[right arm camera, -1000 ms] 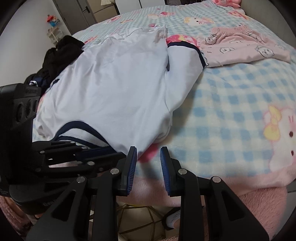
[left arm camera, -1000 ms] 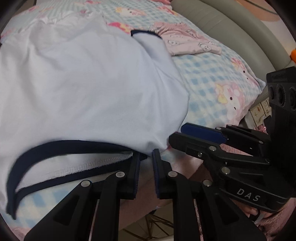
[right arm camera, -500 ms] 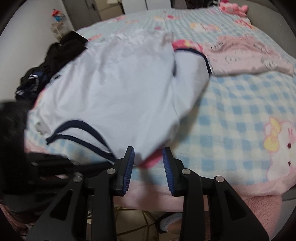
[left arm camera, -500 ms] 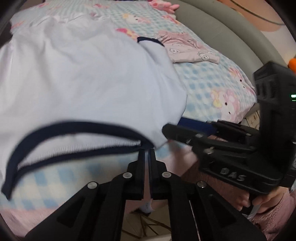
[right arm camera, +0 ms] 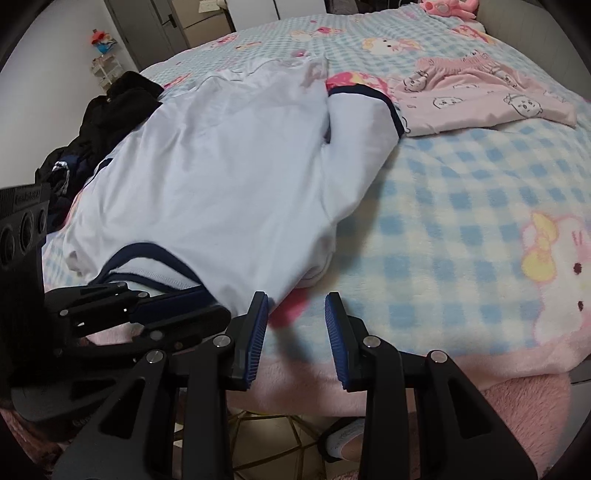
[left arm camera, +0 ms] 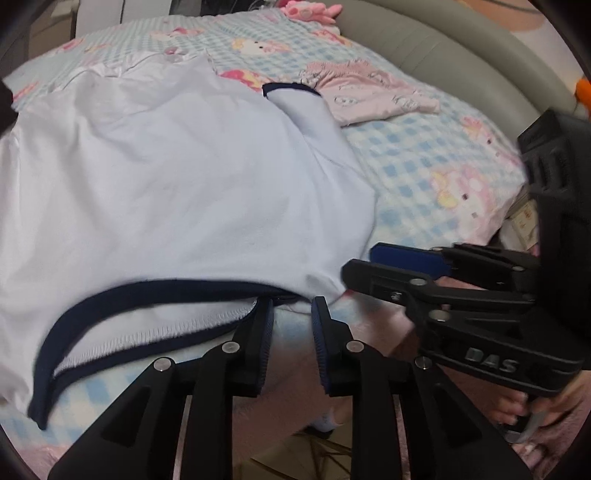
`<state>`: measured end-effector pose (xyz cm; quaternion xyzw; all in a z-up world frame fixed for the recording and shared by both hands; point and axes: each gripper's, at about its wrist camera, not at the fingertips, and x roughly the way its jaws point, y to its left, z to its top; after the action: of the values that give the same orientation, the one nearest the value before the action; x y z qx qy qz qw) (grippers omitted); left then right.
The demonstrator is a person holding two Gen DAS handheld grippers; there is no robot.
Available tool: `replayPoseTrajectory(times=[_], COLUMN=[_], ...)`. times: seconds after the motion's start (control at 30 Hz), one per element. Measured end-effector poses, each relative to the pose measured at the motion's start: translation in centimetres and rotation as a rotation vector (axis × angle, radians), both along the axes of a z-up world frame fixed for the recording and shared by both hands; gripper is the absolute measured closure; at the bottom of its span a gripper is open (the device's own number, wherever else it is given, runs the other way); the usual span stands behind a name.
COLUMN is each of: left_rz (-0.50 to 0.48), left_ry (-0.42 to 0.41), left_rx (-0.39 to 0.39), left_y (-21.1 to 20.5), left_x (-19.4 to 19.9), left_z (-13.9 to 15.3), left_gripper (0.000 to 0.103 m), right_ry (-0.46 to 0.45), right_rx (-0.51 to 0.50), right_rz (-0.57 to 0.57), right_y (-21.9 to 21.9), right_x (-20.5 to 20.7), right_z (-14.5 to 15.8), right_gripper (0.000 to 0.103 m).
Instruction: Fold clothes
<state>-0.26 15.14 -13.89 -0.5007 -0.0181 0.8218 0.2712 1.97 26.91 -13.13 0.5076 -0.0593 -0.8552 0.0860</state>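
A pale blue T-shirt (left arm camera: 177, 177) (right arm camera: 229, 177) with a navy collar (left arm camera: 155, 288) and navy sleeve cuff (right arm camera: 369, 92) lies spread on the checked blanket (left arm camera: 424, 166). My left gripper (left arm camera: 291, 314) (right arm camera: 218, 306) sits at the collar's near end. Its jaws are opening; the shirt's edge hangs just past the tips and the pads are not pressing it. My right gripper (right arm camera: 295, 306) (left arm camera: 360, 260) stands open at the shirt's near shoulder, its left finger (right arm camera: 258, 314) against the cloth edge and only blanket in the gap.
A folded pink patterned garment (left arm camera: 369, 99) (right arm camera: 480, 96) lies beyond the sleeve. A black clothes pile (right arm camera: 110, 110) sits at the bed's left side. A grey padded bed frame (left arm camera: 461, 55) curves along the right, with a pink plush toy (right arm camera: 447, 5) far back. The floor shows below the bed's edge.
The left jaws closed almost fully beside the collar half a second ago and have since parted again. The right jaws widened slightly. The shirt has hardly moved.
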Motion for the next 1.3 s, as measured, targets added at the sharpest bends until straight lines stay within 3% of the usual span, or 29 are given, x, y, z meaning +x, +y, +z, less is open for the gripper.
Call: replayPoseTrajectory(times=[0.33,0.43,0.63,0.8,0.9,1.07,1.23,1.3], left_rz=[-0.004,-0.011,-0.070,-0.045,-0.045,-0.053,-0.061,-0.090], left_ry=[0.062,0.029,-0.021,-0.026,-0.010,0.001,0.011,0.004], left_rx=[0.028,0.042,0.054,0.059,0.052,0.055,0.073,0.080], left_y=[-2.2,-2.2,-0.5,-0.2,-0.5,-0.8,-0.7,0.1], left_x=[0.7,-0.2,-1.1,-0.3,-0.2,0.5,-0.2,-0.5], left_z=[1.9,1.3,-0.2,-1.0,-0.6,0.1,0.3,0.0], left_gripper=[0.075,0.075,0.073,0.075,0.088,0.087,0.075,0.058], right_ry=[0.002,-0.022,-0.018,-0.031,-0.029,-0.006,-0.017,-0.015], right_rx=[-0.010,-0.018,-0.026,-0.043,-0.045,-0.027,-0.036,-0.048], right_rz=[-0.013,0.024,0.004,-0.022,-0.020,0.014,-0.004,-0.019], right_y=[1.0,0.3,0.6,1.3,1.2,0.2,0.3,0.8], right_x=[0.2,-0.3,-0.2,-0.2,-0.3,-0.3,-0.6,-0.2], right_z=[0.3,-0.5,-0.5,-0.7,-0.6,0.0,-0.1,0.1], right_gripper=[0.070,0.064,0.063,0.062,0.061,0.061,0.061,0.061])
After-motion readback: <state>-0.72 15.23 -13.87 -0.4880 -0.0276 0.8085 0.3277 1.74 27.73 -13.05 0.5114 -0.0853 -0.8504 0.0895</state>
